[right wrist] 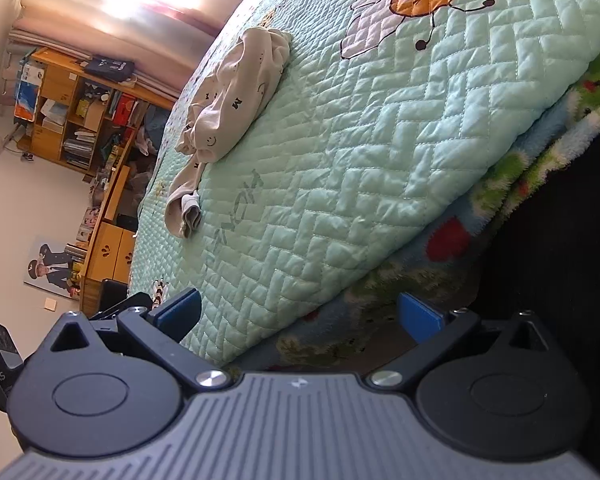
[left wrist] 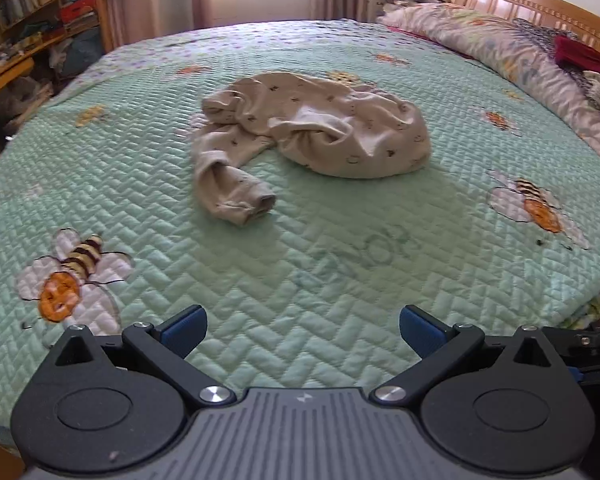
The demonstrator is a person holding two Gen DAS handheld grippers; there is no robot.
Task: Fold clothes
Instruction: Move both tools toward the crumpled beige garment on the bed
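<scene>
Nothing of the folding is showing as done yet: the small beige cotton garment with tiny dark printed motifs (left wrist: 316, 132) is lying in a crumpled heap near the middle of the mint-green quilted bedspread with embroidered bees (left wrist: 340, 264), its body bunched into a rounded mound and one long sleeve or leg trailing out toward the camera with its cuff turned back on itself. By my reading, everything is remaining to do: spreading it flat, smoothing it, then making the folds. The left tongs (left wrist: 302, 330) are standing wide open and holding nothing, hovering over bare quilt well short of the garment. The right tongs (right wrist: 300, 318) are likewise gaping wide and empty, hanging at the edge of the bed, where a bright fleece blanket with green and red patches (right wrist: 452, 240) is peeking out under the quilt; in that view the garment (right wrist: 236, 96) is sitting well apart, farther up the bed. As for containers, the wooden shelving unit beside the bed (right wrist: 80, 108) is holding books, boxes and folded cloth, too small to tell apart.
</scene>
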